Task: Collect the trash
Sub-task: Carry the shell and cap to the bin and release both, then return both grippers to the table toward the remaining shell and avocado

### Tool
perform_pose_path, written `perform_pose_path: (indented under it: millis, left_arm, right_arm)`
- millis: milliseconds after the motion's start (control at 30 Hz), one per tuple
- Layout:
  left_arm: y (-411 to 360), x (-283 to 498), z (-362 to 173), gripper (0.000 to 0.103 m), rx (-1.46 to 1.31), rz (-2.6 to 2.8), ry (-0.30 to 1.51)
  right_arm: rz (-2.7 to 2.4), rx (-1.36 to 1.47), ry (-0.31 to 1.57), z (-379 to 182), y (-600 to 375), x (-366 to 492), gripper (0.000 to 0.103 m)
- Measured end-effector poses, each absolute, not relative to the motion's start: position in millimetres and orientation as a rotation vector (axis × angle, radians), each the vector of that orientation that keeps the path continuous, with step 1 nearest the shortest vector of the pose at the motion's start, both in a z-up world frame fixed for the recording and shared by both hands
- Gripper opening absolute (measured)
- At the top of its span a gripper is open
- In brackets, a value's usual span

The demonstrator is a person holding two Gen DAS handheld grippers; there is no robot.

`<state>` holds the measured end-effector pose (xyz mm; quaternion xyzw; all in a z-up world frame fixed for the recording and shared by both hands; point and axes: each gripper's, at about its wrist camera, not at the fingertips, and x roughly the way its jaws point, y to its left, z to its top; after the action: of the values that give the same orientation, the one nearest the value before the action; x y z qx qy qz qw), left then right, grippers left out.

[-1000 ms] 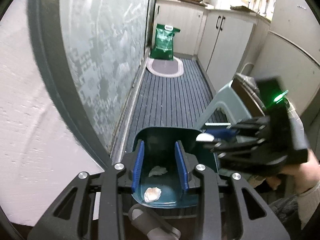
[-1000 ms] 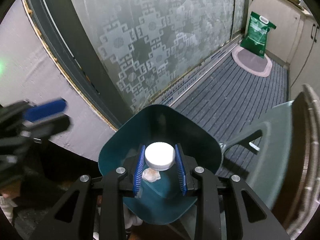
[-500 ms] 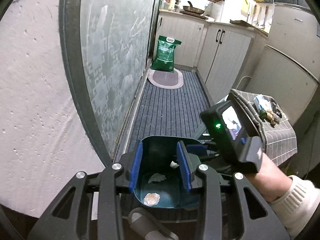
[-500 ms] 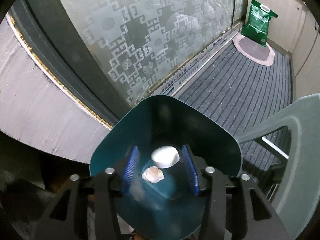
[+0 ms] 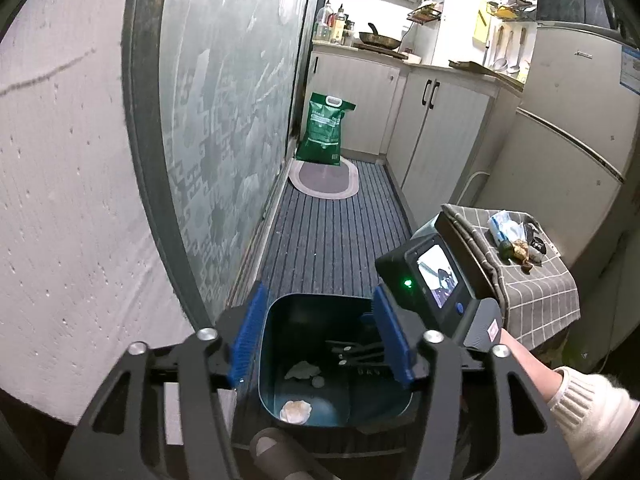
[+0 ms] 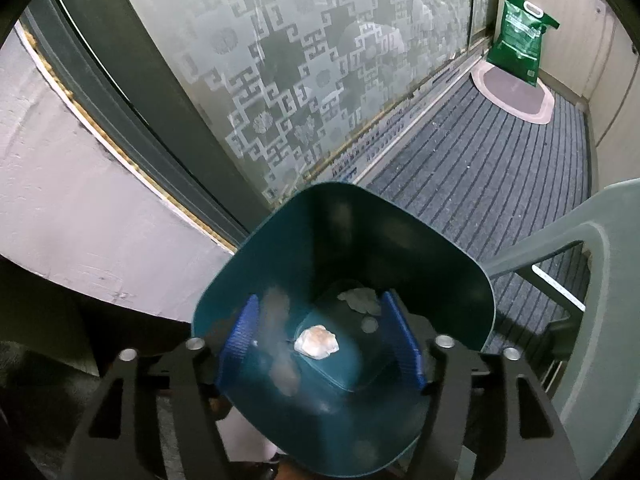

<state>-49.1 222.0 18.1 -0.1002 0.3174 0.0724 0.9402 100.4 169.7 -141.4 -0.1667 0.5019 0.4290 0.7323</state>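
Note:
A teal bin [image 5: 276, 360] stands on the striped floor mat below both grippers. Inside it lie a crumpled pinkish paper ball [image 6: 316, 342], a pale tissue [image 6: 360, 300] and a small round cap [image 6: 369, 325]. A pale blurred streak [image 6: 280, 344] runs down the bin's left inner side; what it is cannot be told. My right gripper [image 6: 322, 338] hangs over the bin's mouth, its jaws opening with nothing pressed between the blue pads. My left gripper [image 5: 320, 338] hovers above the bin's near rim, jaws opening, nothing held. In the left wrist view the right gripper [image 5: 352, 356] reaches into the bin.
A patterned glass door [image 6: 300, 80] runs along the left. A green bag [image 5: 324, 132] and an oval mat [image 5: 324, 178] lie at the far end by white cabinets [image 5: 440, 132]. A checked cloth [image 5: 532, 280] with small items and a grey plastic chair [image 6: 592, 280] stand on the right.
The right gripper let go of the white-capped bottle, which dropped out from between its pads into the bin. Both grippers' jaws widened. The left gripper rose, and the right one sank towards the bin.

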Motion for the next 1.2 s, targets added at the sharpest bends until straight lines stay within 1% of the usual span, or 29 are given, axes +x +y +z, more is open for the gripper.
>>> perform_pose_path:
  millis: [100, 133, 200, 233, 300, 333, 367, 400, 467, 567, 767, 1200]
  left_arm:
    - [219.9, -49.6, 21.3, 0.069, -0.197, 0.158, 0.637]
    - [219.4, -49.8, 23.5, 0.073, -0.195, 0.163, 0.628]
    - [220.0, -50.4, 26.6, 0.078, -0.201, 0.166, 0.615]
    - [219.6, -50.8, 29.3, 0.083, -0.205, 0.171, 0.603]
    - [218.4, -51.8, 34.2, 0.087, -0.205, 0.17, 0.585]
    - [216.1, -52.1, 38.2, 0.092, -0.206, 0.168, 0.571]
    - [214.2, -52.2, 40.6, 0.093, -0.207, 0.166, 0.561]
    - [211.1, -52.5, 44.5, 0.094, -0.21, 0.158, 0.547]
    - [204.3, -51.9, 50.9, 0.097, -0.207, 0.149, 0.528]
    - [189.1, -50.5, 60.9, 0.099, -0.182, 0.131, 0.496]
    - [161.6, -45.9, 72.9, 0.1, -0.142, 0.095, 0.454]
    - [125.5, -9.1, 68.8, 0.1, -0.17, 0.018, 0.474]
  right_arm:
    - [0.953, -0.353, 1.077, -128.9, 165.6, 99.2, 0.078]
    - [0.954, -0.35, 1.069, -125.4, 164.0, 98.6, 0.079]
    - [0.958, -0.341, 1.041, -114.9, 159.5, 96.2, 0.085]
    - [0.964, -0.335, 1.025, -108.9, 156.9, 94.6, 0.086]
    - [0.972, -0.325, 0.994, -97.2, 151.8, 92.7, 0.093]
    - [0.974, -0.321, 0.974, -90.9, 148.5, 91.2, 0.095]
    - [0.976, -0.316, 0.948, -82.9, 144.3, 89.4, 0.099]
    - [0.976, -0.313, 0.93, -77.4, 141.4, 88.3, 0.099]
    - [0.971, -0.313, 0.892, -66.2, 135.2, 86.7, 0.099]
    - [0.961, -0.309, 0.845, -50.4, 122.6, 84.3, 0.1]
    - [0.919, -0.297, 0.761, -24.9, 91.3, 83.2, 0.1]
    - [0.78, -0.255, 0.728, -5.4, 5.9, 106.7, 0.1]
